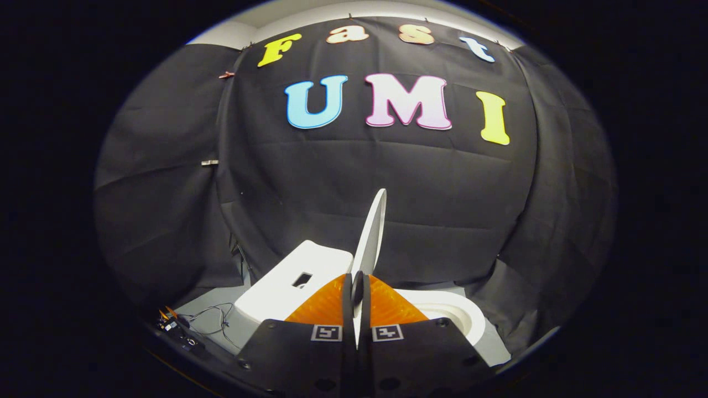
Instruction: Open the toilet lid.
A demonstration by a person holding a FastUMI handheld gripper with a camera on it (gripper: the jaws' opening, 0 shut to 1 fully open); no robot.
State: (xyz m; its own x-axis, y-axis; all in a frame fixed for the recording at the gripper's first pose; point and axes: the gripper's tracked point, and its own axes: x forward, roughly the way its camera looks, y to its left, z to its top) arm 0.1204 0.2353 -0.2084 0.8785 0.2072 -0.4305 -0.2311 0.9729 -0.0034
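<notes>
A white toilet stands low in the gripper view, with its tank (298,276) to the left and its open bowl (451,315) to the right. The white lid (371,232) is raised nearly upright and seen edge-on, leaning slightly toward the tank. Its lower edge runs down between my two fingers. My gripper (357,287) is shut on that edge of the lid, one finger pressing on each face.
Black cloth walls close in behind and on both sides of the toilet. A tangle of thin wires and a small device (182,329) lie on the grey floor left of the tank.
</notes>
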